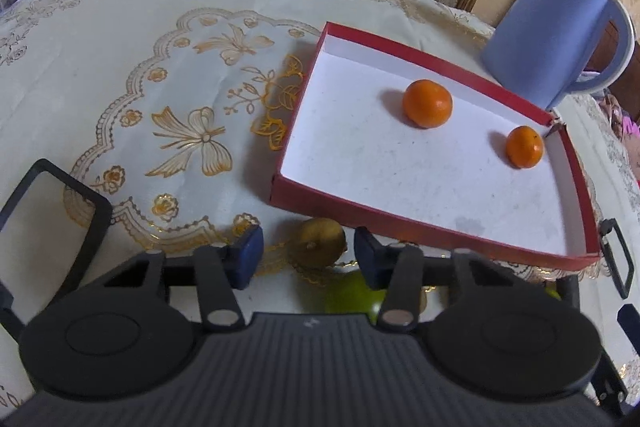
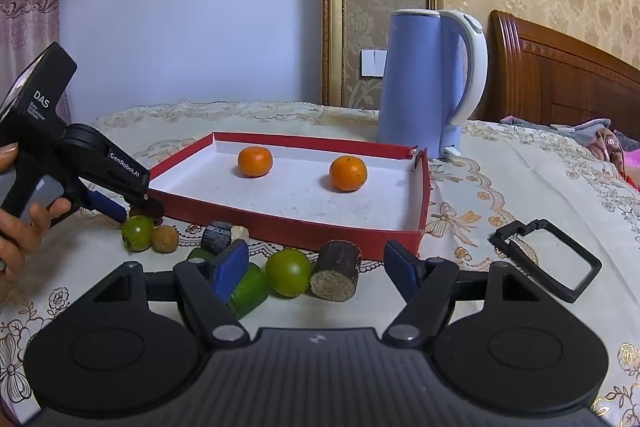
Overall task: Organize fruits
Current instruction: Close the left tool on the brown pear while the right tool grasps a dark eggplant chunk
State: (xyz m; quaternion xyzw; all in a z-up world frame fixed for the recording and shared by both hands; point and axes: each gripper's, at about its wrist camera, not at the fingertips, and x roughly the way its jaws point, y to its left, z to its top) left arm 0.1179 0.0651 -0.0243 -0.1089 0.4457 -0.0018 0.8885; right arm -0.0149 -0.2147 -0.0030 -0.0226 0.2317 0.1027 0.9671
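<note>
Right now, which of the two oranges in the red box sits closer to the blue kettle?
The orange by the box's torn corner, right in the right-wrist view; the other orange lies farther from the kettle.

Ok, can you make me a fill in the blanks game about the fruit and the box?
1. The red box holds ___ oranges.
2. The blue kettle stands ___ the box, not in it.
3. The inside of the box is coloured ___.
4. The green fruit lies on the tablecloth, ___ the box.

Missing words: two; behind; white; outside
</note>
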